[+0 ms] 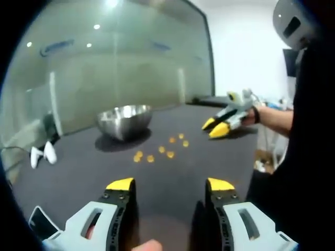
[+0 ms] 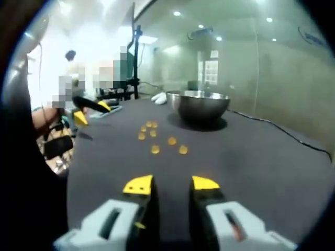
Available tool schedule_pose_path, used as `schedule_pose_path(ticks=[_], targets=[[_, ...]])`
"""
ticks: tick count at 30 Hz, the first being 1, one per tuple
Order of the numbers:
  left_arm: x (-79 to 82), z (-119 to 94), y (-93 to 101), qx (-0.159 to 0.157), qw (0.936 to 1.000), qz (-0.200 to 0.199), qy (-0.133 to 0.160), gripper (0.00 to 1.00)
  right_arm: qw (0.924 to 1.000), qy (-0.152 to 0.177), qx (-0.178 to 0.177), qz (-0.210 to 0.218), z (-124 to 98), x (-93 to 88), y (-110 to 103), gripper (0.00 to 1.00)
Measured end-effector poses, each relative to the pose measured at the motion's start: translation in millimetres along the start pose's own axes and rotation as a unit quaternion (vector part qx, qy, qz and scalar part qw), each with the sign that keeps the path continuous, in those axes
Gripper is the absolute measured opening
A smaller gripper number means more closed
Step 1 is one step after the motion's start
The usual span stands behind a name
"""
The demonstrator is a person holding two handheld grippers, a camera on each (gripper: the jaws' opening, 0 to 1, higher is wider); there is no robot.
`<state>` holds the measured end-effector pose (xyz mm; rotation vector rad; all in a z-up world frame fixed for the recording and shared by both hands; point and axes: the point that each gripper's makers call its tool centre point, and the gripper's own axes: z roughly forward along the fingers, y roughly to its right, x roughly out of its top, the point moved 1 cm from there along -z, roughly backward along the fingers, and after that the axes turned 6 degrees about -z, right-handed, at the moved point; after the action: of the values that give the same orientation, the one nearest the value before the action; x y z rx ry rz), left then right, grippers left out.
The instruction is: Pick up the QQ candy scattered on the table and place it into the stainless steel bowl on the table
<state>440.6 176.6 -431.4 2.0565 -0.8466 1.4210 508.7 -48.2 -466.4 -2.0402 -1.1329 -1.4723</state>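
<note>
In the left gripper view, the left gripper [image 1: 170, 184] rises from the bottom of the frame with its 2 yellow-tipped jaws spread wide apart and nothing between them. Above it, at the centre of the frame, 7 QQ candies [image 1: 161, 149] lie scattered on the dark table [image 1: 78, 172], none touching another. The stainless steel bowl [image 1: 124, 121] stands upright just left of centre, beyond the candies and near them. The right gripper [image 1: 216, 127] hovers at the right of the frame above the table, held by a hand [image 1: 253, 116].

In the right gripper view, the right gripper [image 2: 170, 184] shows at the bottom centre, its jaws released with a moderate gap and holding nothing. The QQ candies [image 2: 155, 149] sit at the centre of the frame, the bowl [image 2: 199, 105] above and right of them. The left gripper [image 2: 92, 111] appears at the left edge.
</note>
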Motion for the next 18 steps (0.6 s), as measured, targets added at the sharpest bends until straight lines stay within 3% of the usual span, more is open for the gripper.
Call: schedule_pose_path(ticks=[8, 13, 18], targets=[[-2.1, -1, -1.4, 0.002, 1.0000, -0.003, 0.000, 0.54, 0.9999, 0.006, -0.002, 0.015, 15, 3.6, 4, 0.27], [3.9, -2, -0.1, 0.002, 0.9999, 0.003, 0.016, 0.53, 0.9998, 0.011, 0.002, 0.018, 32, 13.1, 4, 0.26], [0.0, -2, 3.7, -0.001, 1.0000, 0.006, 0.007, 0.53, 0.9997, 0.012, 0.015, 0.016, 47, 20.2, -2, 0.26]])
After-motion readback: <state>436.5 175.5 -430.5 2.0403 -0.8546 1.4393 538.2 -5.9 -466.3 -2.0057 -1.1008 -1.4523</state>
